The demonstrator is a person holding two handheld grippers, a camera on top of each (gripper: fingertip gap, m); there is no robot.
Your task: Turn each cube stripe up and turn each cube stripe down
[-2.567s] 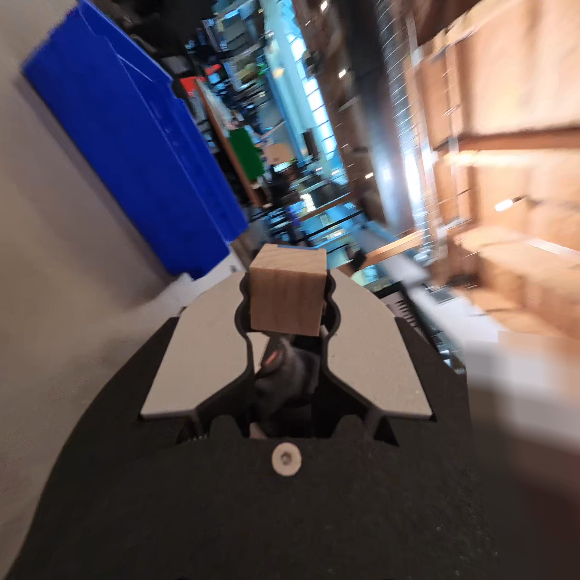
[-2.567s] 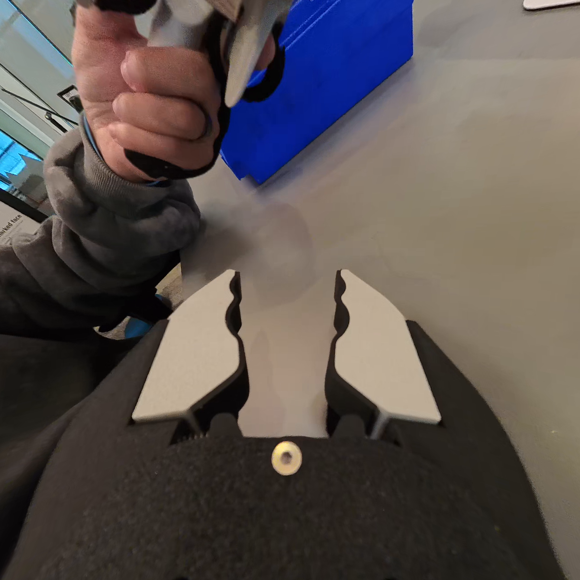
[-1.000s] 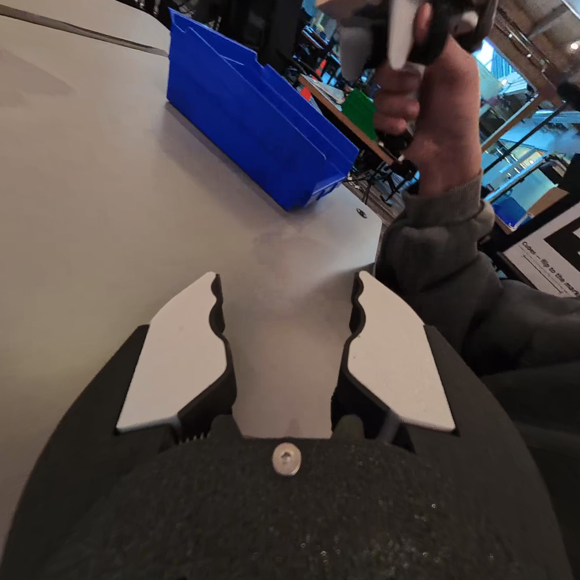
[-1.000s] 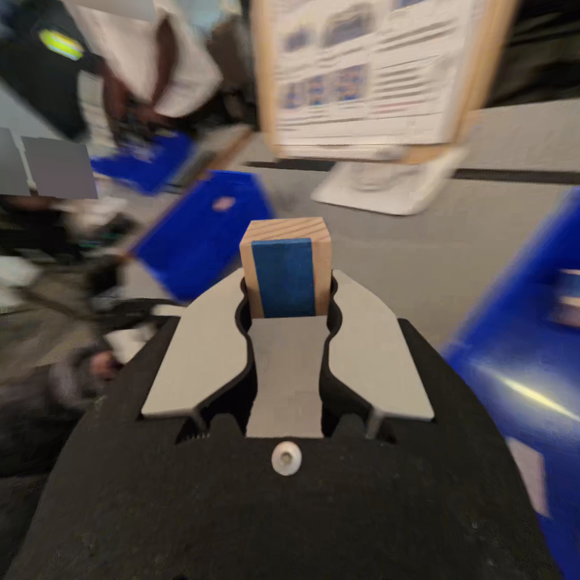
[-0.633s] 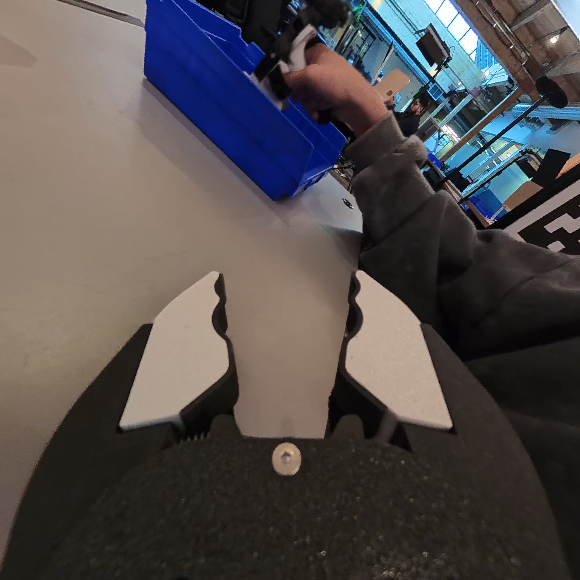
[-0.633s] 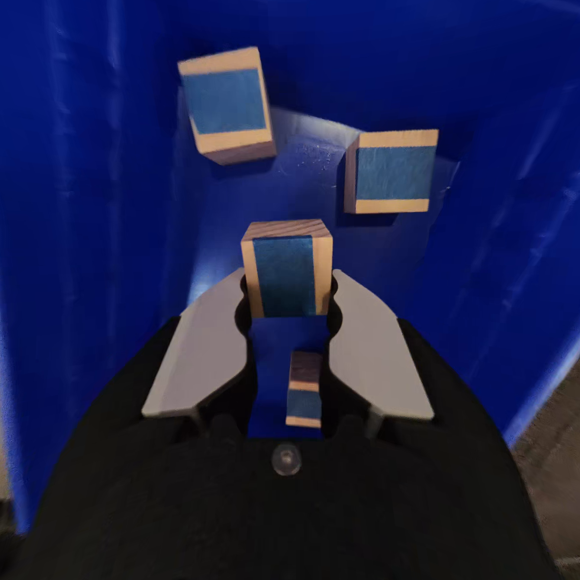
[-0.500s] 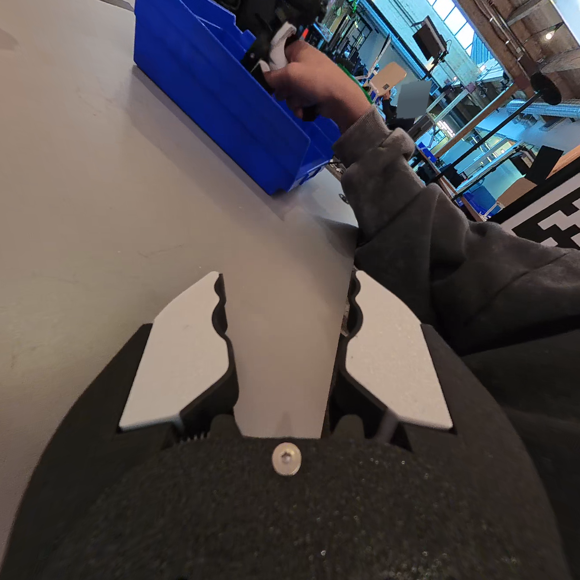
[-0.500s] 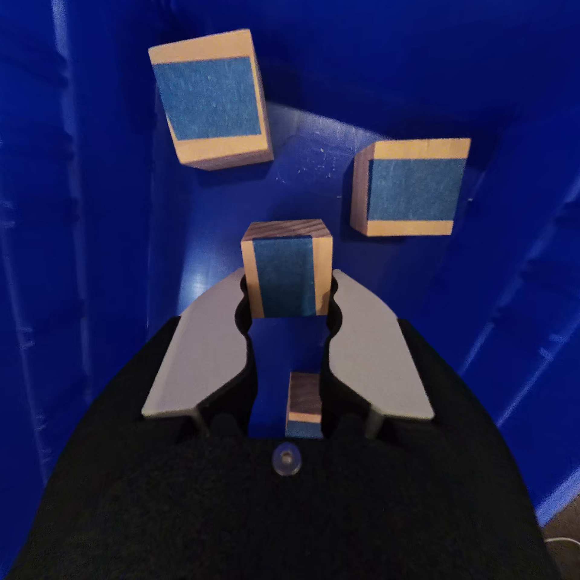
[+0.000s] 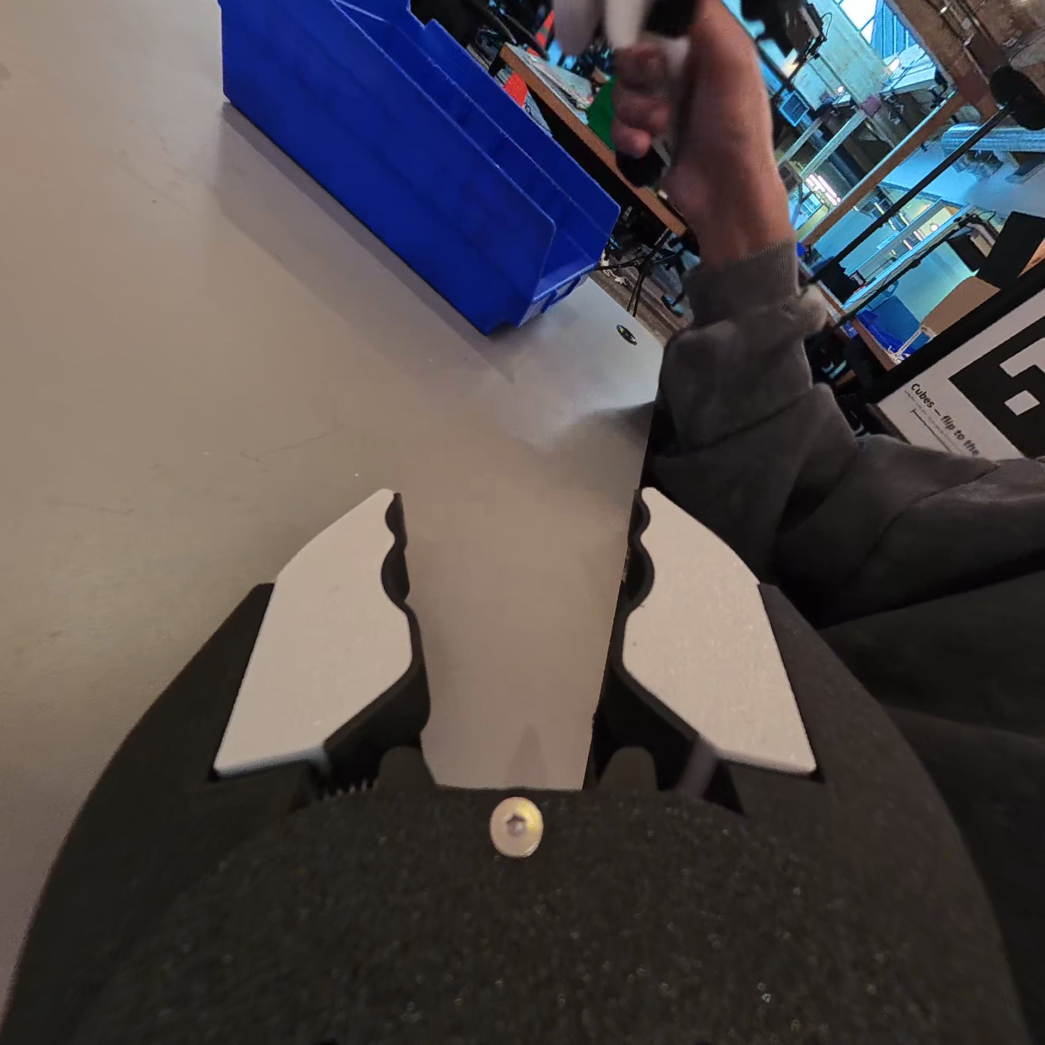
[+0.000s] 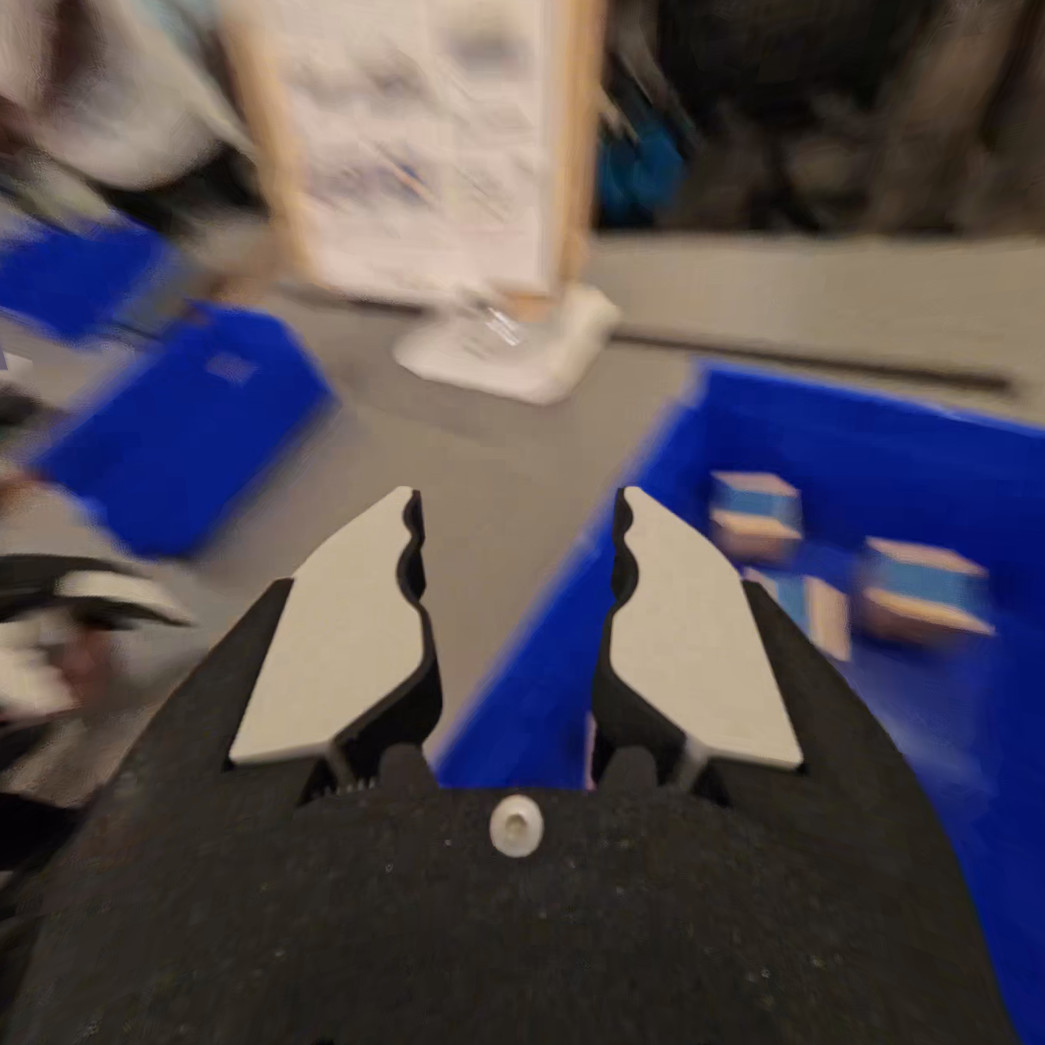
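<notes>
Lifting right gripper (image 10: 517,497) from bin (image 10: 848,430) | cube (image 10: 814,613) released | both jaws open, empty

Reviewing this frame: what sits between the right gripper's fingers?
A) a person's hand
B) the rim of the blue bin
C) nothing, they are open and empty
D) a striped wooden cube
C: the right gripper is open with only the table and bin behind the gap, while the striped cubes lie in the blue bin.
</notes>
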